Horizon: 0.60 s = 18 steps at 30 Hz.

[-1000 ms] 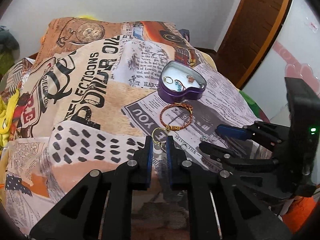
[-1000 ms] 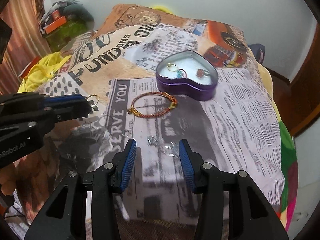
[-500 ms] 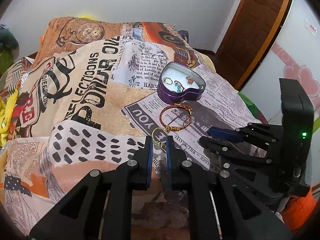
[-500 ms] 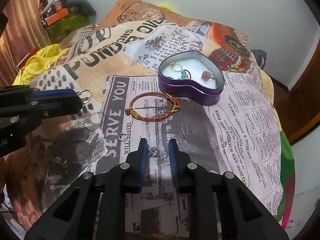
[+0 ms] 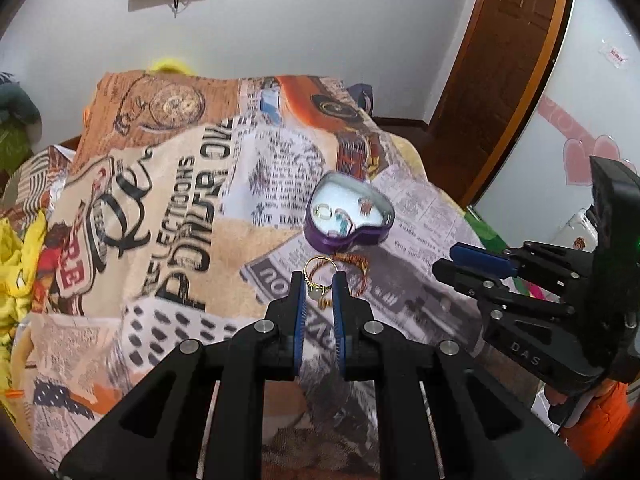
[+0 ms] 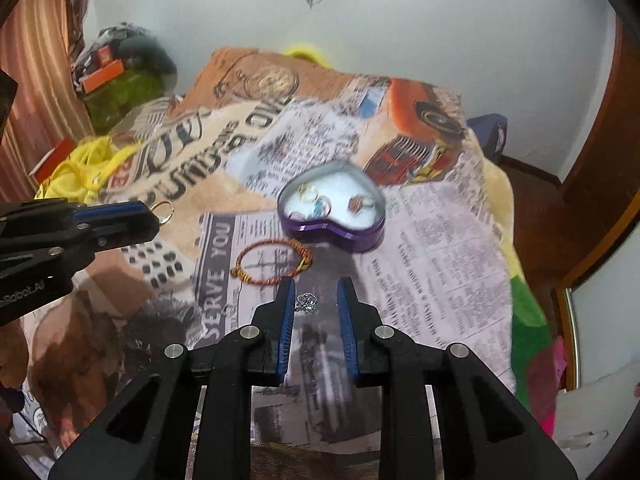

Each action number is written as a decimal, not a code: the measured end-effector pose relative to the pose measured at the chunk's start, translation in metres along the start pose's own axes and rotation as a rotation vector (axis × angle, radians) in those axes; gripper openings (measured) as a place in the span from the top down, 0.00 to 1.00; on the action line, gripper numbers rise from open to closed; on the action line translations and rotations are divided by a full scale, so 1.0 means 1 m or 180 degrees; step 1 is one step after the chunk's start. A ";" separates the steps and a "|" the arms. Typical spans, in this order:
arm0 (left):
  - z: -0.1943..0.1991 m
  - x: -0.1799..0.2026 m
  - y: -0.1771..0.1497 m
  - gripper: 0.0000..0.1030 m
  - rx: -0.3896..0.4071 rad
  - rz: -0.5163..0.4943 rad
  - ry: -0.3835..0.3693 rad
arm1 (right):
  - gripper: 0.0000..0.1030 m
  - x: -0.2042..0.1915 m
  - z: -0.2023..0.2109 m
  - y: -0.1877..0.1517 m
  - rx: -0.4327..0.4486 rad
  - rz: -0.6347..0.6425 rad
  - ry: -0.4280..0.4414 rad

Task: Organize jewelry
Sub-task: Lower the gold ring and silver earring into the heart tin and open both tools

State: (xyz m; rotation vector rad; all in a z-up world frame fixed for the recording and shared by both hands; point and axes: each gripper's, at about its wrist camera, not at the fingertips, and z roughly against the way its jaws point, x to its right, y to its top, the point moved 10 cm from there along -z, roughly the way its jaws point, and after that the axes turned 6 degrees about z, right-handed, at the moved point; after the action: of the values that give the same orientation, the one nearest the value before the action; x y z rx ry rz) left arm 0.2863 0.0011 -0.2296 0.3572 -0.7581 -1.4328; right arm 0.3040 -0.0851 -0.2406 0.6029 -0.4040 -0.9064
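Note:
My left gripper (image 5: 318,286) is shut on a gold ring (image 5: 317,276) and holds it above the bed, short of the purple heart-shaped tin (image 5: 347,240). The tin holds a few rings. In the right wrist view the left gripper (image 6: 154,216) shows at the left with the gold ring (image 6: 163,210) sticking out. My right gripper (image 6: 316,294) is shut on a small silver piece (image 6: 306,303), with a gap beside it, lifted above the cloth. A red-gold bracelet (image 6: 272,261) lies in front of the tin (image 6: 340,232).
The bed is covered by a newspaper-print blanket (image 6: 432,248). Yellow cloth (image 6: 80,168) and a green bundle (image 6: 124,92) lie at the left. A wooden door (image 5: 508,60) stands at the right. The bracelet also shows behind the ring in the left wrist view (image 5: 358,264).
Both grippers have risen and moved toward the tin. The right gripper closed on the silver piece and lifted it off the blanket. The left still holds the gold ring.

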 end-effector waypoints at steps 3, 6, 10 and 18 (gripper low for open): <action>0.002 0.007 0.012 0.89 0.0072 -0.0045 0.0007 | 0.81 0.006 0.009 0.011 0.0109 -0.0014 -0.0030; 0.000 0.013 0.023 0.89 0.0128 -0.0093 0.0002 | 0.81 0.012 0.015 0.021 0.0205 -0.0039 -0.0053; -0.005 0.022 0.036 0.89 0.0182 -0.0158 -0.0003 | 0.81 0.022 0.018 0.034 0.0308 -0.0094 -0.0078; -0.024 0.027 0.052 0.89 0.0184 -0.0219 -0.0026 | 0.81 0.037 0.010 0.047 0.0364 -0.0174 -0.0084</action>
State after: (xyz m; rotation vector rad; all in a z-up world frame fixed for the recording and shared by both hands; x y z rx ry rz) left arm 0.3398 -0.0231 -0.2066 0.4258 -0.8016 -1.4796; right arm 0.3475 -0.0966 -0.2000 0.7100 -0.4674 -0.9487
